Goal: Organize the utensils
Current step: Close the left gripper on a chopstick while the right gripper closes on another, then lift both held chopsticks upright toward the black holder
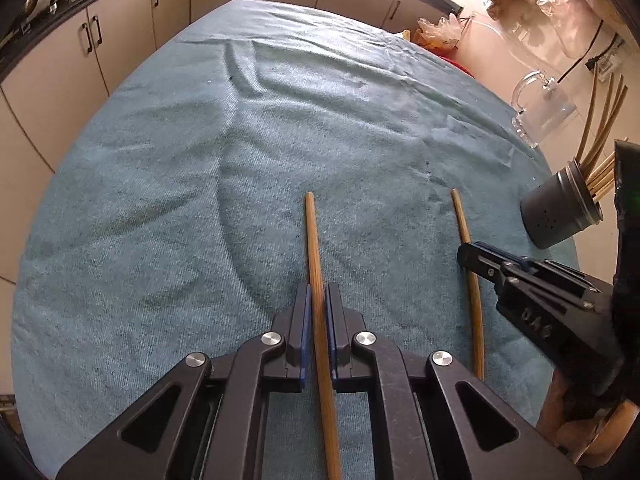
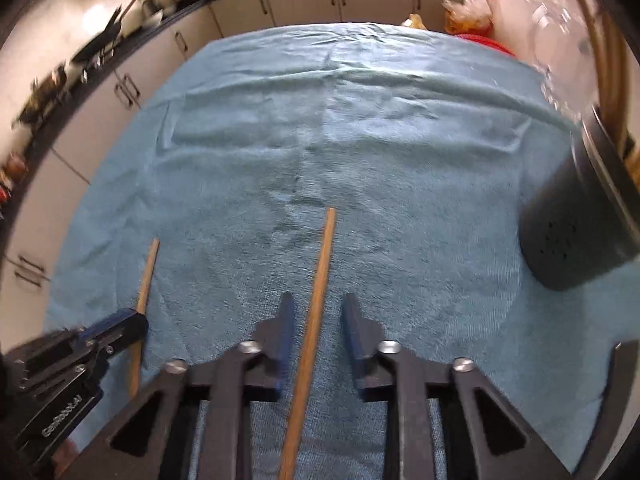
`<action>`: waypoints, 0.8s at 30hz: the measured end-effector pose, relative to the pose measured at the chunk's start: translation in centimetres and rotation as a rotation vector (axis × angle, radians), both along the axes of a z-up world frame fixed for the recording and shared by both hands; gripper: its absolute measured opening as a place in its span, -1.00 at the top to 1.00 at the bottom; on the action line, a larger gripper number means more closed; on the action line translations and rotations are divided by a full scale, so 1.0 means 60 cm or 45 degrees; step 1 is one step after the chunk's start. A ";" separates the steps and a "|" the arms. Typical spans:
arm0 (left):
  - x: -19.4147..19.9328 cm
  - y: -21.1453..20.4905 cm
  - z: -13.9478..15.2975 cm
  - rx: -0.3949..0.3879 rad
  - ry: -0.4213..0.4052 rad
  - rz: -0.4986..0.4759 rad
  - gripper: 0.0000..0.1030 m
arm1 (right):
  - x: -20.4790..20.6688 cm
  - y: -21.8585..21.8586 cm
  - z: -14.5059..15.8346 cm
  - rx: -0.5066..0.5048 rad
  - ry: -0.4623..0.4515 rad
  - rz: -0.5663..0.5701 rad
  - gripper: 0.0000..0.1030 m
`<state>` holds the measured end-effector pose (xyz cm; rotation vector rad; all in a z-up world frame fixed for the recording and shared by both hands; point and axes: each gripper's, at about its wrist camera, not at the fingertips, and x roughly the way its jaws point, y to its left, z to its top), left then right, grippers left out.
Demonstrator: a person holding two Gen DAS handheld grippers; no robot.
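Note:
Two wooden chopsticks lie on the blue towel (image 1: 160, 184). My left gripper (image 1: 319, 294) is shut on one chopstick (image 1: 313, 240), which runs forward between its blue pads. The second chopstick (image 1: 464, 224) lies to its right; my right gripper (image 1: 470, 254) sits over its middle. In the right wrist view my right gripper (image 2: 317, 306) is open, its fingers apart on either side of that chopstick (image 2: 320, 272). The left gripper (image 2: 132, 322) and its chopstick (image 2: 147, 272) show at the left. A dark grey holder (image 1: 558, 210) with several chopsticks stands at the right.
A clear glass mug (image 1: 544, 108) stands behind the holder at the towel's right edge. The holder also shows in the right wrist view (image 2: 576, 224). Kitchen cabinets (image 1: 120, 32) and a black counter with pans run along the far side. Plastic bags (image 1: 438, 30) lie beyond the towel.

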<state>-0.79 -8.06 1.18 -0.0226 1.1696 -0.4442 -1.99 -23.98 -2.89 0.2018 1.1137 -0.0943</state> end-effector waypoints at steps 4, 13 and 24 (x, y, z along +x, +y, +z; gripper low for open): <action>-0.003 0.002 0.007 -0.065 -0.012 -0.012 0.87 | -0.005 0.001 0.005 0.070 -0.044 -0.001 0.86; -0.067 0.021 0.112 -0.186 -0.308 0.012 0.88 | -0.116 -0.010 0.114 0.206 -0.463 0.010 0.86; -0.135 0.021 0.185 -0.201 -0.497 -0.008 0.88 | -0.248 -0.014 0.174 0.219 -0.818 -0.050 0.86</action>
